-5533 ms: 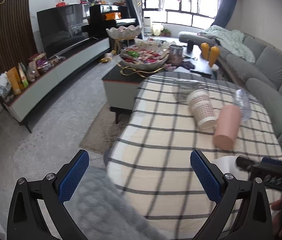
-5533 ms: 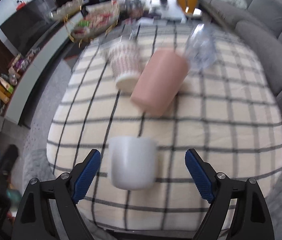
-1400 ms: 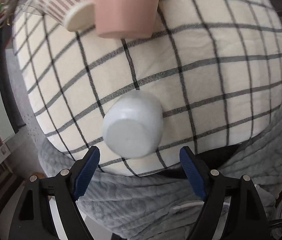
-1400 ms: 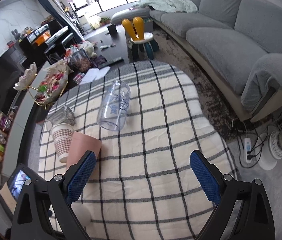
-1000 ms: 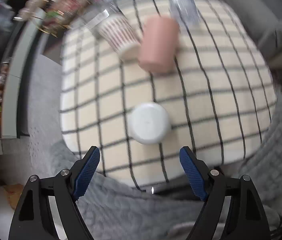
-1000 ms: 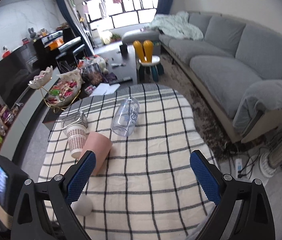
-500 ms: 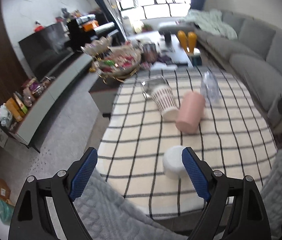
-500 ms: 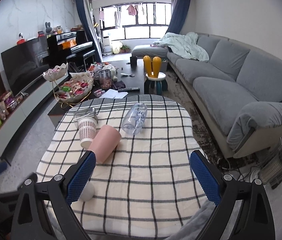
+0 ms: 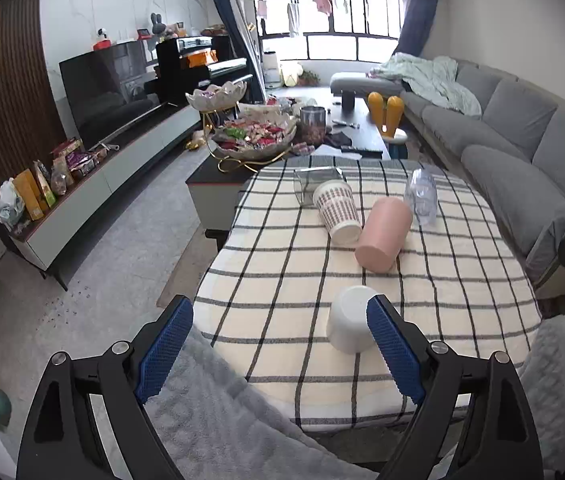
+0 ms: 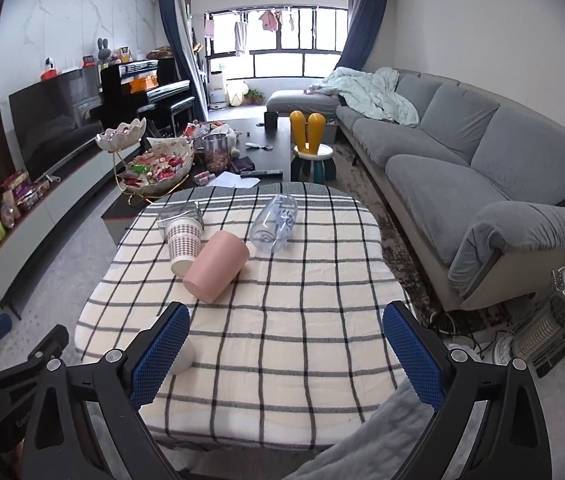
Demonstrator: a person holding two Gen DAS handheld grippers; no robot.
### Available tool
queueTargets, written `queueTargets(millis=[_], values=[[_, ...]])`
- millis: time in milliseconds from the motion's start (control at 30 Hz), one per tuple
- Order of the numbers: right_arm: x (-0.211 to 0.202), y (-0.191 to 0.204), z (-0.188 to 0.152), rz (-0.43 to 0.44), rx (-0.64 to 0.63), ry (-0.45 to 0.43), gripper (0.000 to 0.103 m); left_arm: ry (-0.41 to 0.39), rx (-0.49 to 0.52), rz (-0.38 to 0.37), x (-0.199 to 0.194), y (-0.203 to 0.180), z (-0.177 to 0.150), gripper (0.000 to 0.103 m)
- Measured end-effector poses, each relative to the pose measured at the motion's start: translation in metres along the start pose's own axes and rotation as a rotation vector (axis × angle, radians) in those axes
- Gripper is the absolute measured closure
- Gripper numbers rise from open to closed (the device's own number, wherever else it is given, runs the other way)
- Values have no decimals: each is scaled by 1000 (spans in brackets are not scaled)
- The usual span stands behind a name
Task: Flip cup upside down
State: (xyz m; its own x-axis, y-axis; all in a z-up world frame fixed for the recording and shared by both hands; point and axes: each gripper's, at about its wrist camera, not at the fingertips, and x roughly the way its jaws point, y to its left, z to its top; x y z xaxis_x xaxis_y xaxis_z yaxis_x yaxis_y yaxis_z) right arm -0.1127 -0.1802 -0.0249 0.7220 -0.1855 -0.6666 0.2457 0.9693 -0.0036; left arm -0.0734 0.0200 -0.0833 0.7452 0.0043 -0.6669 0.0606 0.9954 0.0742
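A white cup [image 9: 349, 323] stands upside down, base up, near the front edge of the checked tablecloth [image 9: 290, 280]. My left gripper [image 9: 280, 340] is open and empty, pulled back above the table's front edge; its right finger overlaps the cup's right side in the view. In the right wrist view the cup [image 10: 185, 354] shows partly behind my left finger. My right gripper [image 10: 286, 352] is open and empty, held back over the table's near edge.
A pink cup [image 9: 383, 234], a patterned paper cup [image 9: 336, 212], a clear plastic bottle [image 9: 421, 196] and a clear glass [image 9: 314, 181] lie on their sides further back. A grey blanket [image 9: 218, 412] lies at the front. A coffee table [image 10: 238, 152] and sofa [image 10: 462, 160] stand beyond.
My left gripper has pulled back and tilted up from looking down on the cup to a level view of the room. The white cup stays upside down. The right gripper drew back a little.
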Motion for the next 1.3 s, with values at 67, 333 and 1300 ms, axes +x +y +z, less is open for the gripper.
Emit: queueTargets(millis=[67,333,1300], values=[[-3,1,-1,3,-3,-6,6,-15,7,1,-4,-1,1,14],[-6,-4,-2,5,10,-22,6,-43,27,-6,-11,-7,4,14],[-6,-6,-3,6,11,-22,6,-35,33,-19,-14,-10,6,14]])
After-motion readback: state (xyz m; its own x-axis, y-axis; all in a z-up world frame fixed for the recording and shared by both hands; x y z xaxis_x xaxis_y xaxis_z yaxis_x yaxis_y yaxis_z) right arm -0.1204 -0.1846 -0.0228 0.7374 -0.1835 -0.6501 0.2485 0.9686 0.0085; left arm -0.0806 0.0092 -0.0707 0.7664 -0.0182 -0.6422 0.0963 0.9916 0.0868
